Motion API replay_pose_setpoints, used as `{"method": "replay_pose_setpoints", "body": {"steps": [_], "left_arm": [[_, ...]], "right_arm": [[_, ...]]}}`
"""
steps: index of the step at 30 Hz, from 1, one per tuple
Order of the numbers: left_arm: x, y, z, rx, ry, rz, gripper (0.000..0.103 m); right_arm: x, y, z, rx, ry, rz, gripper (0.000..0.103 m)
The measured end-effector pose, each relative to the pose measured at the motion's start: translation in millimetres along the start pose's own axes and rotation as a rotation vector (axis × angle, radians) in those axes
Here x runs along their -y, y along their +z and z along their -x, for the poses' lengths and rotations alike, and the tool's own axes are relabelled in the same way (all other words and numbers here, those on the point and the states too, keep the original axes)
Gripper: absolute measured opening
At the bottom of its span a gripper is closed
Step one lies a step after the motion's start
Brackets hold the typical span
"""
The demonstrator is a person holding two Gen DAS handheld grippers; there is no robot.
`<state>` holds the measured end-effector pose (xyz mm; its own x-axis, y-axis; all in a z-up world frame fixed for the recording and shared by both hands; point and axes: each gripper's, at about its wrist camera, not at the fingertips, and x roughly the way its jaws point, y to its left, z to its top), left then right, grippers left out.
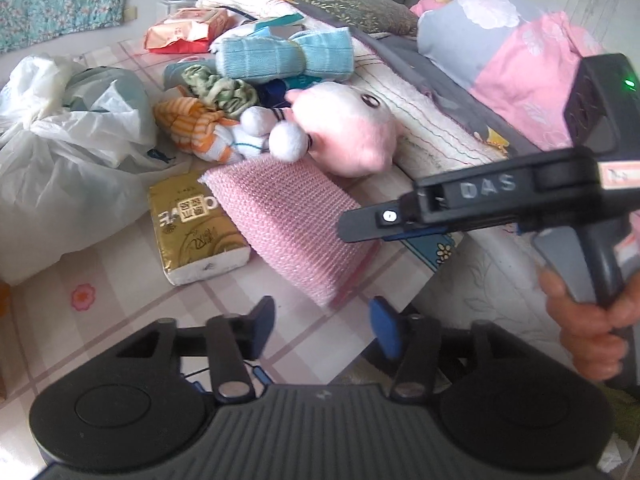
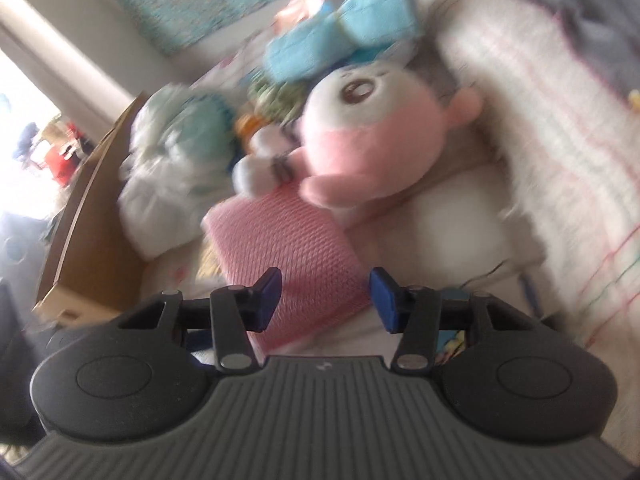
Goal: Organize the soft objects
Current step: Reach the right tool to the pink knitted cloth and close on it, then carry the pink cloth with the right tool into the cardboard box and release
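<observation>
A pink plush toy with white pom-poms lies on the bed against a folded quilt. A pink bubble-wrap pouch lies in front of it. Behind are a blue knit item, a green cloth and an orange striped cloth. My left gripper is open and empty, low over the sheet before the pouch. My right gripper is open and empty, its jaws either side of the pouch's near end, below the plush. It also shows in the left wrist view.
A gold tissue pack lies left of the pouch. White plastic bags fill the left side. A red packet sits at the back. A pink and grey pillow rests on the quilt. A cardboard box stands at the left.
</observation>
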<state>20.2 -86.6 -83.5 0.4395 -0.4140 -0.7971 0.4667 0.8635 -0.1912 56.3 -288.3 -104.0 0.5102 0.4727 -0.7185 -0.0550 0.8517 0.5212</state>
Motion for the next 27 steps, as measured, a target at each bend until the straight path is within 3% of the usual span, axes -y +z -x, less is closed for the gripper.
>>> {"method": "replay_pose_setpoints", "body": {"steps": [6,16,21,27], "left_arm": [[-4.9,10.4,-5.7,-0.011,-0.002,0.039,0.067],[-9.5,14.6,-14.9,-0.032,0.017,0.063,0.067],[-12.9,14.4,-13.7,-0.034,0.032,0.068,0.067],[-9.5,11.1,3.3,0.030,0.056,0.020,0.063]], "right_arm": [[0.8,13.8,2.2,0.062,-0.020,0.012,0.050],[8.6,11.1,-21.6,-0.049,0.134,-0.106,0.048],[4.6,5.3,-22.9,-0.069,0.165,-0.111,0.048],[-2.4,3.1,-18.9,-0.066,0.203,-0.122,0.048]]}}
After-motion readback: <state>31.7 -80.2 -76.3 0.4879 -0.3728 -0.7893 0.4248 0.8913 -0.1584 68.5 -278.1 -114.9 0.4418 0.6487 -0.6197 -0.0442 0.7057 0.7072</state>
